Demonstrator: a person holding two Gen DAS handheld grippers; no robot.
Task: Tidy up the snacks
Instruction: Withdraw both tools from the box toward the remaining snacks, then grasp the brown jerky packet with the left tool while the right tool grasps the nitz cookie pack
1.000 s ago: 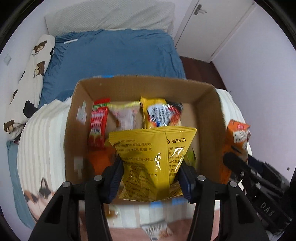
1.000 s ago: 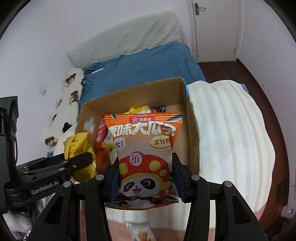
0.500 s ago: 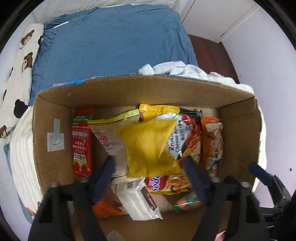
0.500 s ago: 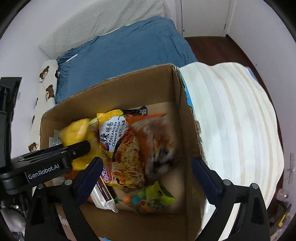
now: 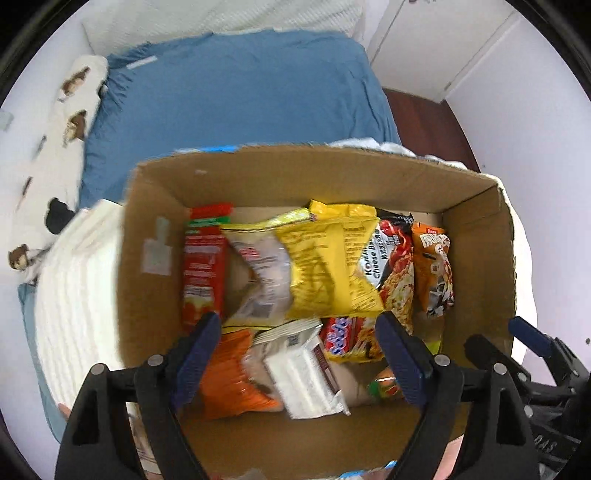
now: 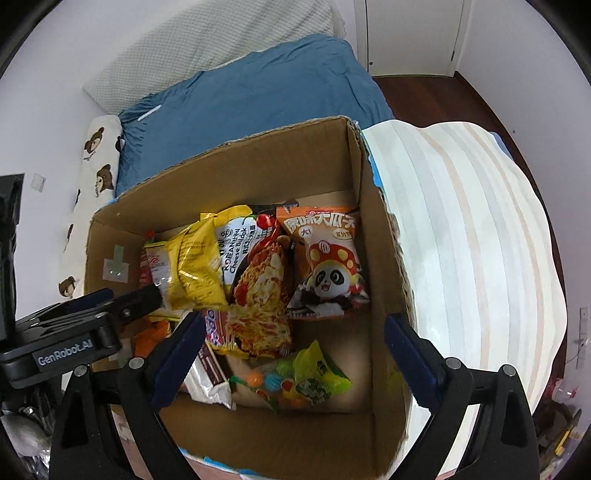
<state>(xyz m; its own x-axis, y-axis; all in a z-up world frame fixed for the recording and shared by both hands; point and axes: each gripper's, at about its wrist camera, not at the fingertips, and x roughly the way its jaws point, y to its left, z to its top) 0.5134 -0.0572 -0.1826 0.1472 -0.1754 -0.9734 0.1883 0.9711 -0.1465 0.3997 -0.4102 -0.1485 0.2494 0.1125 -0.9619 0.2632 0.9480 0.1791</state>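
An open cardboard box (image 5: 332,173) (image 6: 362,177) holds several snack packets. The yellow packet (image 5: 328,266) (image 6: 192,269) lies on top in the middle. The orange panda packet (image 6: 325,266) (image 5: 434,273) lies against the right wall. Between them is a cheese noodle packet (image 6: 258,280) (image 5: 391,273). A red packet (image 5: 203,266), a white packet (image 5: 303,376) and a green candy bag (image 6: 306,380) also lie inside. My left gripper (image 5: 297,358) hangs open and empty above the box. My right gripper (image 6: 295,362) hangs open and empty above the box's right half.
The box sits on a striped white blanket (image 6: 472,258) (image 5: 74,295) on a bed with a blue sheet (image 5: 236,96) (image 6: 251,96). A bear-print pillow (image 5: 55,147) (image 6: 92,177) lies on the left. A white wall and door (image 6: 410,33) are behind.
Both grippers let go of their packets, the yellow one and the orange panda one, which now lie in the box. Both grippers stand open and have drawn back a little.
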